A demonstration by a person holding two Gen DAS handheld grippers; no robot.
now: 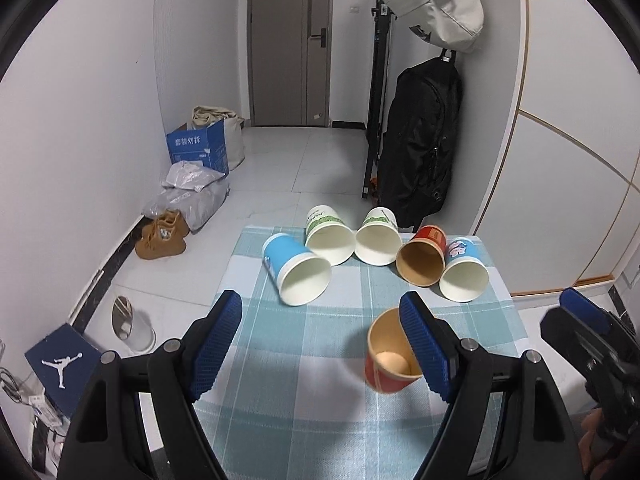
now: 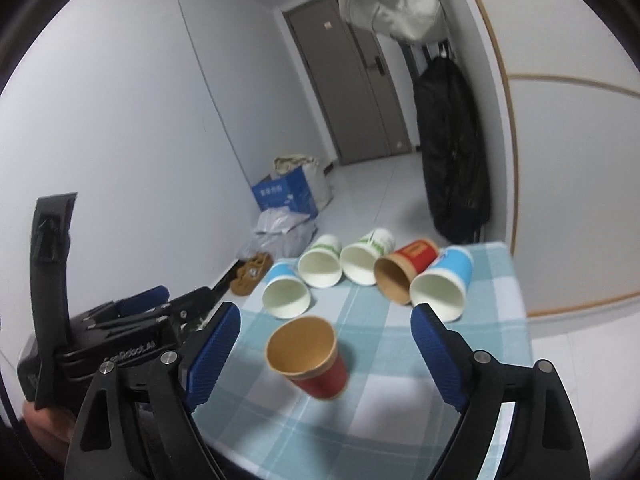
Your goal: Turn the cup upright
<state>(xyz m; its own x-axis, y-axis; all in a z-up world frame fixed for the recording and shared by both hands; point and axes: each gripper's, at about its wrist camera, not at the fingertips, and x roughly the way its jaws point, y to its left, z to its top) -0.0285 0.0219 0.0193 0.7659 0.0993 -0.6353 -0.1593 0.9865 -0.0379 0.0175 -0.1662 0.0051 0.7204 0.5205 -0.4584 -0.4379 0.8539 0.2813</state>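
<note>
Red cup (image 2: 310, 360) stands mouth-up on the table (image 1: 280, 420), near side, apart from 5 cups lying on their sides in a far row (image 1: 376, 252). Left hand-held gripper (image 1: 320, 344) is spread wide, nothing held; cup sits just by its right finger, partly hidden behind the pad. Right hand-held gripper (image 2: 326, 354) also released; cup sits between its fingers, closer to the left one, touching neither.
</note>
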